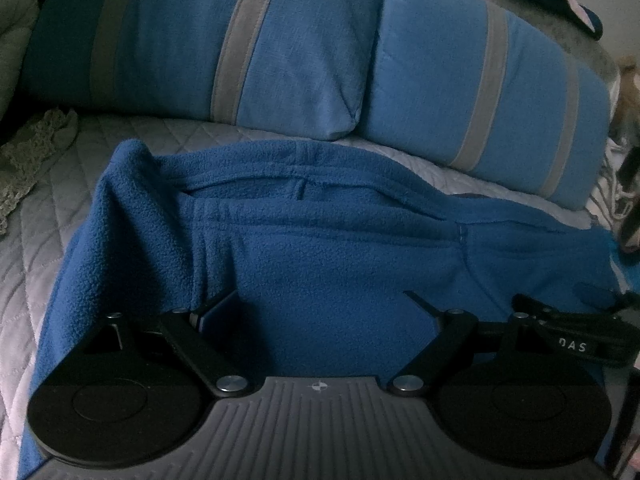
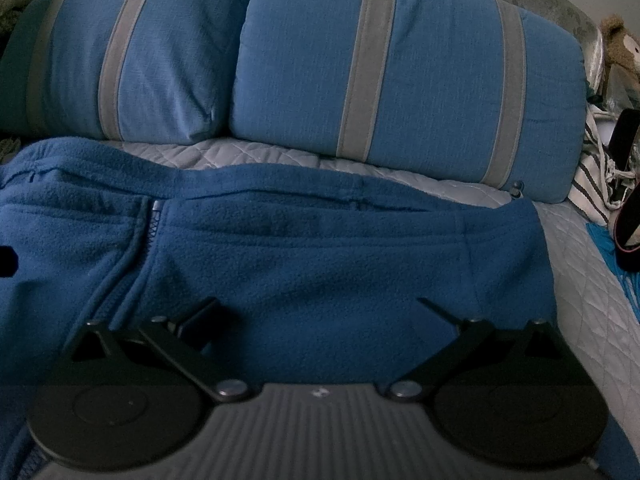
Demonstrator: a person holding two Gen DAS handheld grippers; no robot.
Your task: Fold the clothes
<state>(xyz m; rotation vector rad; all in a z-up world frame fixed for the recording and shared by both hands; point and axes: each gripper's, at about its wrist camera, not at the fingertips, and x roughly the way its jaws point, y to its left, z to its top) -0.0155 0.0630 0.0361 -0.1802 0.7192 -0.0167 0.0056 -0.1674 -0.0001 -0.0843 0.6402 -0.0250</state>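
A blue fleece jacket (image 1: 320,240) lies spread on the quilted bed, its zipper (image 2: 154,216) running down the front in the right wrist view. My left gripper (image 1: 320,300) hovers low over the jacket's left half, fingers spread wide with only fleece under them. A fold of fleece stands up beside its left finger (image 1: 216,308). My right gripper (image 2: 320,308) is open over the jacket (image 2: 320,264), on its right half, and nothing is pinched between its fingers. The other gripper's black body (image 1: 576,336) shows at the right edge of the left wrist view.
Two blue pillows with grey stripes (image 1: 200,40) (image 2: 400,68) lean along the head of the bed behind the jacket. The grey quilted bedspread (image 1: 36,232) shows on both sides. A striped cloth (image 2: 592,184) and dark objects lie at the right edge; a stuffed toy (image 2: 620,40) sits beyond.
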